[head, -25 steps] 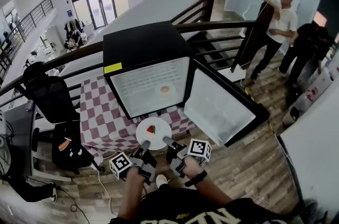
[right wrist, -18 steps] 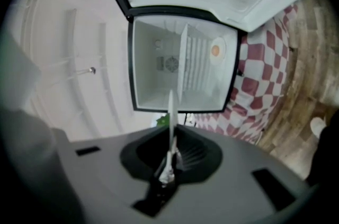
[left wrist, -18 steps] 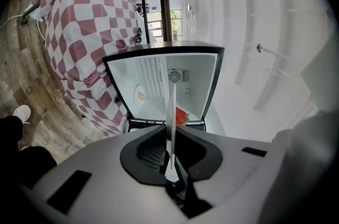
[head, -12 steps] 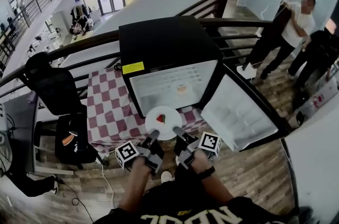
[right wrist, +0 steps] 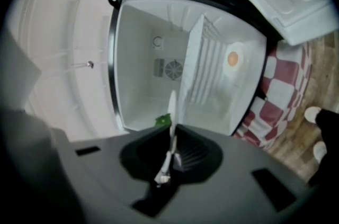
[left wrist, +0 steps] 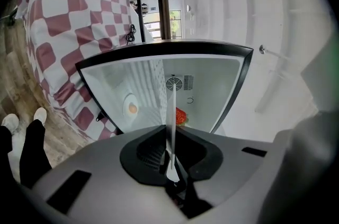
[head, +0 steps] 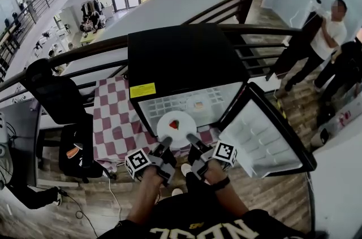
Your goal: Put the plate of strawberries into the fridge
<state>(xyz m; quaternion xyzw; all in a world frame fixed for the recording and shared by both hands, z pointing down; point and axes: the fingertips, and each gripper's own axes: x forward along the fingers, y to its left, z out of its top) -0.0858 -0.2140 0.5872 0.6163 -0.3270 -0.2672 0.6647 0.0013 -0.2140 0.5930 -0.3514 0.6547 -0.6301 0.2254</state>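
A white plate point(head: 176, 129) carrying one strawberry point(head: 174, 125) is held level between my two grippers, just in front of the open black fridge point(head: 180, 57). My left gripper point(head: 163, 146) is shut on the plate's near left rim and my right gripper point(head: 191, 142) on its near right rim. In the left gripper view the plate point(left wrist: 171, 112) shows edge-on between the jaws of the left gripper point(left wrist: 170, 163), with the strawberry point(left wrist: 180, 116) beyond it. In the right gripper view the plate's rim point(right wrist: 172, 106) sits clamped in the right gripper point(right wrist: 169, 153), and only the strawberry's green leaf point(right wrist: 163, 121) peeks out.
The fridge door point(head: 266, 139) hangs open to the right. Inside, a small dish with an orange item point(head: 198, 103) rests on a wire shelf. A red-checked tablecloth point(head: 110, 119) covers the table under the fridge. A black chair point(head: 54, 99) stands left; people point(head: 325, 34) stand far right.
Both grippers have carried the plate forward, from above the tablecloth's front edge to the fridge opening. The fridge now looms larger and nearer in view.
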